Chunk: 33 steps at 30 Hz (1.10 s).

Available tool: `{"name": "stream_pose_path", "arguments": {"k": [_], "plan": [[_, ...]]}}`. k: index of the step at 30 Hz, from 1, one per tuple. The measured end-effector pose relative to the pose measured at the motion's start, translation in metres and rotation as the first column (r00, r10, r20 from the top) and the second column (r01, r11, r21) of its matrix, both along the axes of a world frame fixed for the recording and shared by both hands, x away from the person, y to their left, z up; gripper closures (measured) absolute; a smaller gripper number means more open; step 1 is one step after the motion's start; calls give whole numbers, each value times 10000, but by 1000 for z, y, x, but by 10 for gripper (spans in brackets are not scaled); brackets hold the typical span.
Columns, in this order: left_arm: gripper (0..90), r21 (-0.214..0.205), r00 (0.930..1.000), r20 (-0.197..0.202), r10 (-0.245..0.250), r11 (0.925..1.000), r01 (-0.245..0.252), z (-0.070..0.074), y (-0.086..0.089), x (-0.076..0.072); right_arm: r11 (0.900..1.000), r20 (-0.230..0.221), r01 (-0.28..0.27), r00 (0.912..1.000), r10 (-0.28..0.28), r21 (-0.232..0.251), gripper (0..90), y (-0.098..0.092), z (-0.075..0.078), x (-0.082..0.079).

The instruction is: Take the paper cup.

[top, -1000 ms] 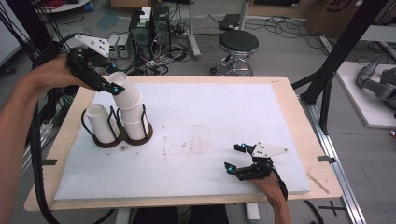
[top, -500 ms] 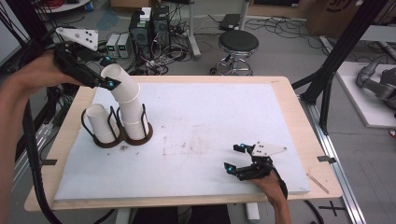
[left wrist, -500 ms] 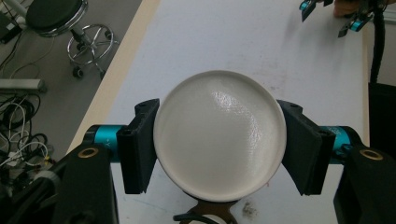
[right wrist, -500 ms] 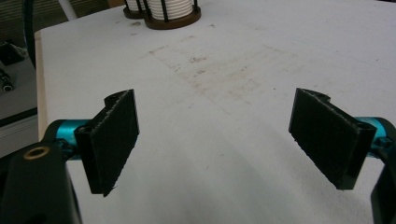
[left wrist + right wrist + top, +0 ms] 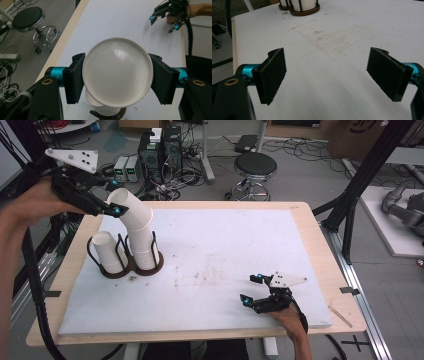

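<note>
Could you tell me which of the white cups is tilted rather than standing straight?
The top cup, held in the left gripper; the stack and the single cup stand straight.

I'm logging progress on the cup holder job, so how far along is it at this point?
Done: one white cup stands alone in the holder's left ring. In hand: the left gripper is shut on the top cup, tilted and partly out of the stack in the right ring. Left: freeing that cup and setting it down. The right gripper rests open, empty, on the table.
</note>
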<state>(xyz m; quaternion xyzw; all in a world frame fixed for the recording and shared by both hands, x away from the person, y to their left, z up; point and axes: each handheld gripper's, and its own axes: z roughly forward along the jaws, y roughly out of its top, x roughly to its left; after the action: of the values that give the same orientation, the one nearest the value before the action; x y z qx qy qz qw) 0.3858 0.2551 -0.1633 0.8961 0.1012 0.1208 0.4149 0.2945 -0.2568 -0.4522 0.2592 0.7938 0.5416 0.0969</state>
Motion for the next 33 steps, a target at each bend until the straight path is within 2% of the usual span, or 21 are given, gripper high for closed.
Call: {"name": "stream_pose_path", "arguments": {"k": [8,14,18,25,30,33], "plan": [[350,-816,9997,-70,-252,9964,246,-18,8,-11,10000,58,56,10000,-56,-81,165,1,0,-1],[350,-1746,9993,39,-381,9839,382,-34,16,-24,10000,17,-10,10000,11,-77,165,1,0,0],[350,-2069,9990,80,-445,9773,452,-45,17,-36,10000,2,17,10000,-17,-39,165,1,0,-1],[350,-2804,9982,376,-469,9583,556,-61,13,-63,9999,86,61,9999,-60,-111,165,1,0,-2],[350,-3450,9983,372,-446,9370,547,-74,15,-76,9998,208,120,9997,-118,-130,165,2,0,-3],[350,-3687,9983,359,-466,9278,566,-81,16,-82,9998,219,159,9996,-156,-136,165,2,0,-3]]}}
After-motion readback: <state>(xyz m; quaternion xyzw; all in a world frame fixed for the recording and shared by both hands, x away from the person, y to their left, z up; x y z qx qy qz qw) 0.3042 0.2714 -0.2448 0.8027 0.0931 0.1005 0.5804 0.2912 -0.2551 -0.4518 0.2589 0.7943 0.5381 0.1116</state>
